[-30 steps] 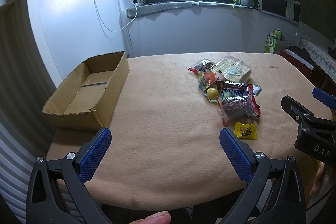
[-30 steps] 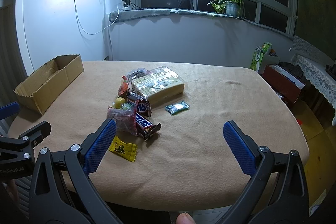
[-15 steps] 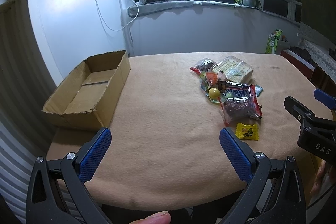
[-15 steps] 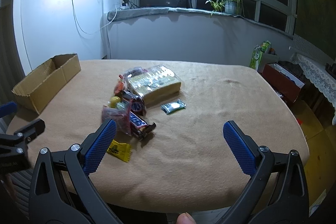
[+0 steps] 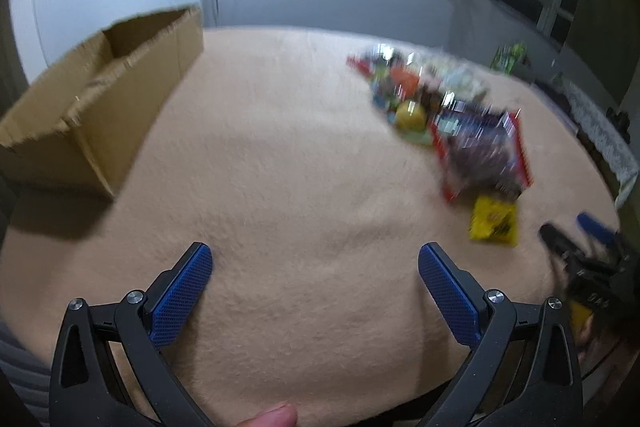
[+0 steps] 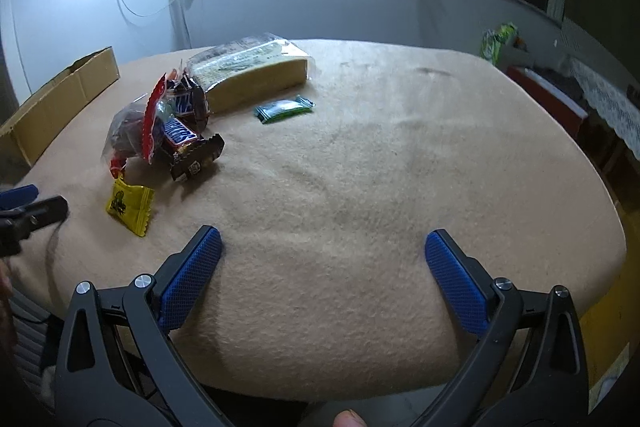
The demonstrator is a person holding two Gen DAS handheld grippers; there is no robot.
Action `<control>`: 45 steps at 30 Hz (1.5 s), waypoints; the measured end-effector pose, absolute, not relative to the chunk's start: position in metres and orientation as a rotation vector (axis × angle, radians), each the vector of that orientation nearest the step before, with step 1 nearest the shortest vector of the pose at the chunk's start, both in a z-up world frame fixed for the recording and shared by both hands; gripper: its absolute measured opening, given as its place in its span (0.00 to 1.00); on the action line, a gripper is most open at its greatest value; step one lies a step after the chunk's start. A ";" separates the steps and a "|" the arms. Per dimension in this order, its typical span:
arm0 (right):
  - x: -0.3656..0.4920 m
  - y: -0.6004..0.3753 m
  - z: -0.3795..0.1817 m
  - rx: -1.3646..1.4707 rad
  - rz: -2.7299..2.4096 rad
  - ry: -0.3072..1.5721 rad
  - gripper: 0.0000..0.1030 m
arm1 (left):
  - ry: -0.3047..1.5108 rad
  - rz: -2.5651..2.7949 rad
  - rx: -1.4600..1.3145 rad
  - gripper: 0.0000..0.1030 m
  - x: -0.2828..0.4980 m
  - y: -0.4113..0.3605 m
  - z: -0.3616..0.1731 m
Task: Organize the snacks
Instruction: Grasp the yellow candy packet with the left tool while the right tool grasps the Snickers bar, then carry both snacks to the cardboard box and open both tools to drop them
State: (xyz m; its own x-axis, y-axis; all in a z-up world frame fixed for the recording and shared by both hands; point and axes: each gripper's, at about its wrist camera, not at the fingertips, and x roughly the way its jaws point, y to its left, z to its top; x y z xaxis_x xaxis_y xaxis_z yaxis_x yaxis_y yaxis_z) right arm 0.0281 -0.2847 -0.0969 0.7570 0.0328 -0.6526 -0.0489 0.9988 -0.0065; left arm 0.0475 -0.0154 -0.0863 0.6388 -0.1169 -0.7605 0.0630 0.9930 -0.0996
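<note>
1. Left wrist: left gripper jaws wide apart, empty, over bare tablecloth; cardboard box far left.
2. Right gripper spread, empty.
3. Snack pile left-centre, yellow packet nearest.

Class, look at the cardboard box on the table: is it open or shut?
Open. The cardboard box has no flaps across its top, and its inner walls show. The floor is blurred.

The left tool and the right tool both hover with blue-padded fingers spread wide, holding nothing.
</note>
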 end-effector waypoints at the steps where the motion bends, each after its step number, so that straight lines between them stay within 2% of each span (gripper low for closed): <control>1: 0.027 -0.283 -0.098 -0.044 0.057 0.692 1.00 | 0.848 -0.095 -0.019 1.00 0.045 -0.020 -0.089; 7: 0.031 -0.285 -0.090 -0.040 0.146 0.679 1.00 | 0.722 -0.118 -0.006 1.00 0.033 -0.019 -0.095; 12: 0.039 -0.269 -0.071 -0.095 0.290 0.602 0.99 | 0.726 -0.195 -0.001 0.99 0.031 -0.019 -0.080; 14: 0.048 -0.258 -0.069 -0.161 0.345 0.605 0.89 | 0.706 -0.293 0.013 0.99 0.027 -0.032 -0.073; 17: 0.066 -0.246 -0.073 -0.200 0.424 0.634 0.82 | 0.697 -0.444 0.085 0.99 0.023 -0.062 -0.067; 20: 0.083 -0.238 -0.080 -0.223 0.479 0.683 0.65 | 0.694 -0.495 0.171 0.97 0.023 -0.084 -0.069; 21: 0.084 -0.237 -0.079 -0.224 0.492 0.689 0.62 | 0.699 -0.511 0.177 0.96 0.025 -0.087 -0.070; 22: 0.085 -0.236 -0.078 -0.227 0.505 0.687 0.55 | 0.708 -0.525 0.175 0.94 0.028 -0.089 -0.070; 23: 0.084 -0.234 -0.078 -0.231 0.524 0.684 0.42 | 0.717 -0.533 0.169 0.94 0.031 -0.091 -0.071; 25: 0.083 -0.235 -0.078 -0.213 0.559 0.684 0.36 | 0.720 -0.536 0.157 0.94 0.034 -0.093 -0.069; 26: 0.082 -0.238 -0.078 -0.191 0.567 0.686 0.34 | 0.729 -0.545 0.156 0.92 0.038 -0.096 -0.069; 28: 0.078 -0.245 -0.079 -0.163 0.560 0.689 0.32 | 0.737 -0.560 0.163 0.73 0.039 -0.104 -0.071; 30: 0.071 -0.256 -0.080 -0.136 0.545 0.691 0.32 | 0.755 -0.570 0.171 0.62 0.044 -0.112 -0.074; 33: 0.052 -0.281 -0.079 -0.092 0.482 0.686 0.32 | 0.758 -0.553 0.183 0.53 0.048 -0.117 -0.076; 36: 0.039 -0.307 -0.080 -0.051 0.420 0.692 0.31 | 0.760 -0.537 0.162 0.35 0.050 -0.117 -0.075; 39: 0.031 -0.325 -0.079 -0.019 0.379 0.695 0.31 | 0.765 -0.545 0.147 0.30 0.052 -0.115 -0.075; 45: 0.027 -0.332 -0.075 0.044 0.390 0.664 0.31 | 0.750 -0.550 0.087 0.30 0.040 -0.102 -0.072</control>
